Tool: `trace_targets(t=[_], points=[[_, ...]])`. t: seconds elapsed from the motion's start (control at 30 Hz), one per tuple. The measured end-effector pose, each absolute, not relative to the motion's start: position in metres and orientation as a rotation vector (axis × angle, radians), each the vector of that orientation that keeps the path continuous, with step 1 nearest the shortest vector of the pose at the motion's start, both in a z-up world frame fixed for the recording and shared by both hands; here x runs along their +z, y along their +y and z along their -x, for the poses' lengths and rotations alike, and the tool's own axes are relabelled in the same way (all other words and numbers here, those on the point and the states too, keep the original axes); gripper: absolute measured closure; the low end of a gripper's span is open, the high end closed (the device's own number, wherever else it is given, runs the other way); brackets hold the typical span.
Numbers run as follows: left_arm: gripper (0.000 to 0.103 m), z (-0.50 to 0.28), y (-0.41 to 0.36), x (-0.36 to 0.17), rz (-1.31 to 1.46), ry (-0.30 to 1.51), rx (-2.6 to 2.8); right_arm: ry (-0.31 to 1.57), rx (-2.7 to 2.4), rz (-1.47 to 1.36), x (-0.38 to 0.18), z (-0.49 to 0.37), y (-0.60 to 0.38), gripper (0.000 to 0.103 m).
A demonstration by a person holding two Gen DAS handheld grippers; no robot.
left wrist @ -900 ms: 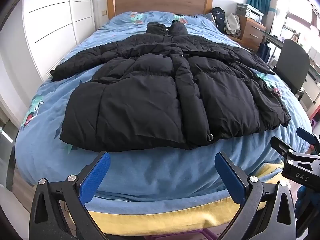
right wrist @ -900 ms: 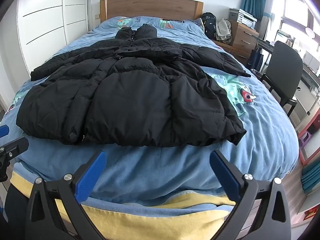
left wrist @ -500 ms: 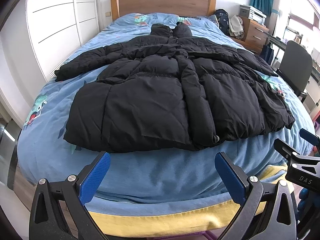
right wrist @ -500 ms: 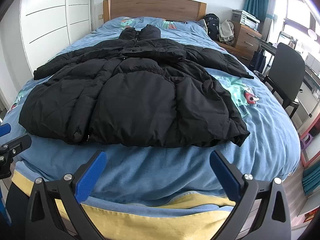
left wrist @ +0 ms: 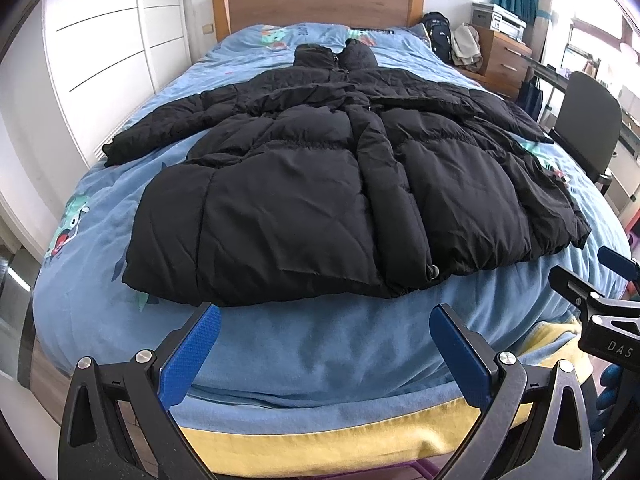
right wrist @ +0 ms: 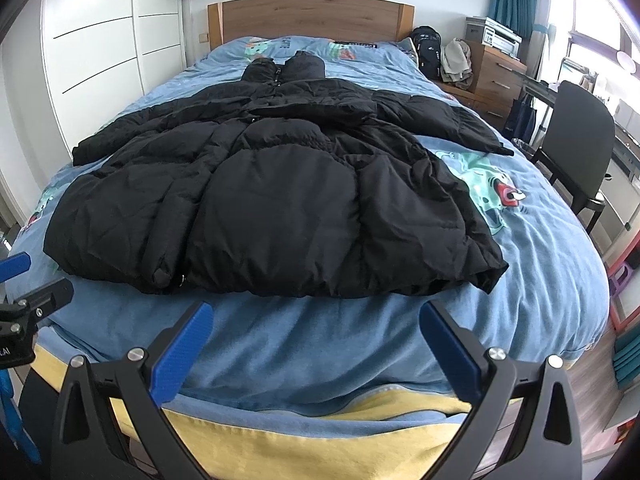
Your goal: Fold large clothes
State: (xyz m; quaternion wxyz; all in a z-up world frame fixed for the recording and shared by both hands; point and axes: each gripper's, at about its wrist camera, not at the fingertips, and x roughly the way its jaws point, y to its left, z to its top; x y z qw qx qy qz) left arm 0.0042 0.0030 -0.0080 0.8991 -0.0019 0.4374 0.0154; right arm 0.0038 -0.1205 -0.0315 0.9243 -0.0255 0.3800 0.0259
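A large black puffer coat (left wrist: 336,184) lies spread flat on the blue bed, hood toward the headboard, both sleeves stretched out sideways, hem nearest me. It also shows in the right wrist view (right wrist: 280,196). My left gripper (left wrist: 326,320) is open and empty, hovering above the bed's foot edge, a short way short of the hem. My right gripper (right wrist: 314,318) is open and empty, likewise just short of the hem, to the right. Each gripper shows at the edge of the other's view.
The bed (left wrist: 320,344) has a blue cartoon-print cover over a yellow sheet (right wrist: 320,432). White wardrobes (left wrist: 100,52) line the left wall. A wooden dresser (right wrist: 500,76) with bags and a black chair (right wrist: 576,136) stand on the right.
Both grippers have moved slightly forward and up toward the bed; the coat looks a little nearer and more from above. The coat has not moved.
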Motion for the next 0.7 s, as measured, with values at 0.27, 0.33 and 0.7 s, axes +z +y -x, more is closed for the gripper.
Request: trace_targets(t=[0.27,0.33,0.7], points=[[0.001,-0.01,0.008,-0.006,0.019,0.877,0.037,0.78,0.053,0.053,-0.033,-0.006,-0.121,0.0],[0.001,-0.011,0.01,-0.005,0.009,0.873,0.045,0.782,0.054,0.053,-0.033,-0.007,-0.122,0.0],[0.001,-0.031,0.026,-0.004,-0.022,0.851,0.089,0.78,0.05,0.051,-0.031,-0.021,-0.122,0.0]])
